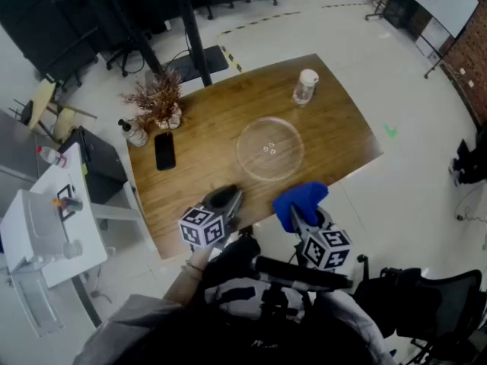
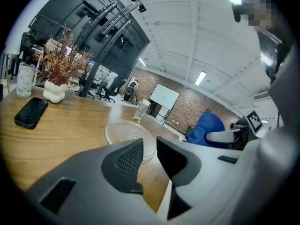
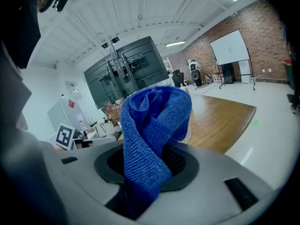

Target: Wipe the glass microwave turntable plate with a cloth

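Right gripper [image 1: 295, 214] is seen closed on a blue cloth [image 1: 300, 198], which is bunched between the jaws and stands up out of them in a thick fold [image 3: 151, 125]. Left gripper [image 1: 228, 198] is held beside it with its jaws a little apart and nothing between them [image 2: 149, 150].

Both are poised at the near edge of the wooden table [image 1: 199, 175]. On that table the glass turntable plate [image 1: 270, 149] is laid flat, right of centre. In the head view it is found ahead of the grippers, roughly between the two lines along which they point. From the cloth it lies forward and slightly to the left, with only a narrow strip of bare wood between. In the left gripper view it is seen just beyond the jaws [image 2: 127, 131].

The plate is round, so no long axis has to be matched. Neither gripper is clearly the nearer, but the right one, which carries the cloth, is judged to be the one to be brought down onto the glass. The wiping is judged not yet begun.

A phone [image 1: 164, 150] and a small jar [image 1: 305, 87] are set well clear of the plate.
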### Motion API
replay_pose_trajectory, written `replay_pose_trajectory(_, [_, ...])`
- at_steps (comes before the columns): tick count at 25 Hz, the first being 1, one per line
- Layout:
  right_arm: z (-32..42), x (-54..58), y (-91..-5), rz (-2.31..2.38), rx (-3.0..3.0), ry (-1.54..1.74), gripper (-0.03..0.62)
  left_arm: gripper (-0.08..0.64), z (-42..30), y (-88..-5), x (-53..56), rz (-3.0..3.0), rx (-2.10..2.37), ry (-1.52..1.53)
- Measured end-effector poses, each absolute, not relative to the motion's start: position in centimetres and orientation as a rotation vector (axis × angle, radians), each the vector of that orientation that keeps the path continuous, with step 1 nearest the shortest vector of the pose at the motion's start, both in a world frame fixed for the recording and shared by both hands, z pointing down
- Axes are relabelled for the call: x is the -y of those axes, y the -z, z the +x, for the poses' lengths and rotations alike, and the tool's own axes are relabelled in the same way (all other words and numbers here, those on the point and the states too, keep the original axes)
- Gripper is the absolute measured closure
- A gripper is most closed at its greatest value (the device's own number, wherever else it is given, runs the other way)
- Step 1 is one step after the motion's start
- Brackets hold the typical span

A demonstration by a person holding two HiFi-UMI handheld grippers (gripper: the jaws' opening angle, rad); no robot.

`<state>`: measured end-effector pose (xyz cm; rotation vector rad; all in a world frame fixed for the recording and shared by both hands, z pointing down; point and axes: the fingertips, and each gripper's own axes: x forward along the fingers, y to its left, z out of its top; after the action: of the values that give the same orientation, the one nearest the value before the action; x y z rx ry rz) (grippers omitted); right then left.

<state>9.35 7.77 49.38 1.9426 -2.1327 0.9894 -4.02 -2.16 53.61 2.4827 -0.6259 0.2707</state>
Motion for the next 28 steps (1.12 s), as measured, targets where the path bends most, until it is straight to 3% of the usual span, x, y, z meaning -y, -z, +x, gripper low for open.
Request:
replay_pose_trajectory(5, [10.2,-3.7,-49.8,1.975,2.105,-1.049,0.442,0.414,-3.2,-56.4,7.1,2.455,0.559,-0.312])
replay_pose_trajectory(18, [11.5,-1.0,-50.4,1.952,2.003,-1.073,0.442,0.399,-1.1,-62.2,12.8,2.206,0.662,-0.26])
replay_pose_trajectory(28, [13.3,4.6,-51.4,1.787,2.102,-1.079,0.442,0.407,-1.2,-64.3,14.4,2.147,0.956,-0.516])
